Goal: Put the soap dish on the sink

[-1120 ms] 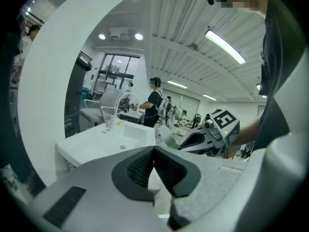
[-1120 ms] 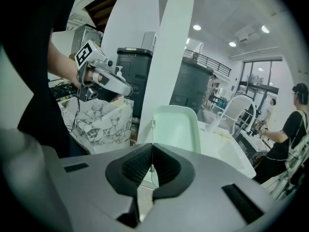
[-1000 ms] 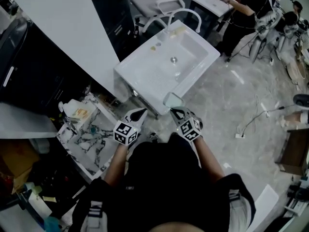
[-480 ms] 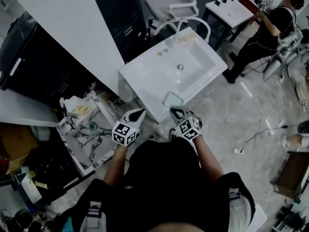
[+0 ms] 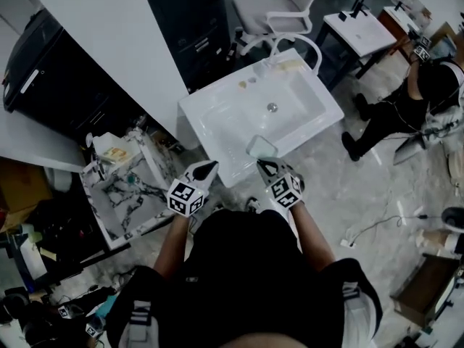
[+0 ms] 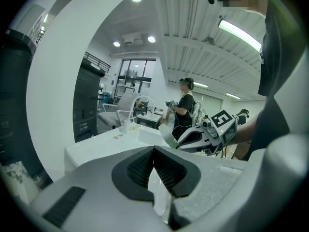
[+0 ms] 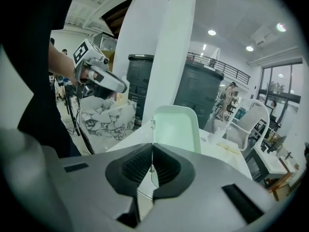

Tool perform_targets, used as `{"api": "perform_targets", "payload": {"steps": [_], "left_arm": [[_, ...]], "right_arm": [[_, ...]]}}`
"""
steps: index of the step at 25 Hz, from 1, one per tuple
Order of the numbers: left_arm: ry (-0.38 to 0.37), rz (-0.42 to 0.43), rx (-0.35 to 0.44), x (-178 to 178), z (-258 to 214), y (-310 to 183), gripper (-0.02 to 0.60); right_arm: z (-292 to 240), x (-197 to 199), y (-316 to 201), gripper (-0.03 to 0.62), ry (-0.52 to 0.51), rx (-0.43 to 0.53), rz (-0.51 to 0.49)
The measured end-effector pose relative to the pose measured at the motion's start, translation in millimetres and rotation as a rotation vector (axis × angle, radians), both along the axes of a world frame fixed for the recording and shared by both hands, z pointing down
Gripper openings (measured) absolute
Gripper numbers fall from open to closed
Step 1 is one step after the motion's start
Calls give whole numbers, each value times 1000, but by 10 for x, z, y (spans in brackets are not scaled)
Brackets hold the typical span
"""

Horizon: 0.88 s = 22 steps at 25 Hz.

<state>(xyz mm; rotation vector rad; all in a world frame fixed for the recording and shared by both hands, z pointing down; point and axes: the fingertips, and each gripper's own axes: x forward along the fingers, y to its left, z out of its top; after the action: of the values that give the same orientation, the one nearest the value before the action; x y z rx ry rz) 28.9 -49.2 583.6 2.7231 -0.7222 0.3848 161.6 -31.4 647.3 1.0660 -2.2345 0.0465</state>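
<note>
"Around the sink (image 5: 239, 114), mid-frame, what room?"
"Open floor to the right, a marble table (image 5: 123, 194) at left, a chair (image 5: 268, 9) above."
"Right gripper (image 5: 261, 164)?"
"Clamped on the dish (image 5: 259, 147), held at the sink's near rim."
"Left gripper (image 5: 206, 170)?"
"Jaws together, holding nothing, just below that rim."

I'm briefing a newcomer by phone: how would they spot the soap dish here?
Find the big white sink. At its near edge the right gripper pinches the soap dish: a pale green tray with rounded corners, the only thing held in any jaws.
</note>
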Motion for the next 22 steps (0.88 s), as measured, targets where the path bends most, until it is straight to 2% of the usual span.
{"api": "perform_targets", "payload": {"steps": [11, 22], "left_arm": [[-4, -141, -8, 147, 67, 182, 0], [-14, -228, -27, 125, 162, 411, 0]], "right_arm": [[75, 122, -4, -2, -8, -4, -148], [183, 163, 75, -2, -6, -27, -219]]}}
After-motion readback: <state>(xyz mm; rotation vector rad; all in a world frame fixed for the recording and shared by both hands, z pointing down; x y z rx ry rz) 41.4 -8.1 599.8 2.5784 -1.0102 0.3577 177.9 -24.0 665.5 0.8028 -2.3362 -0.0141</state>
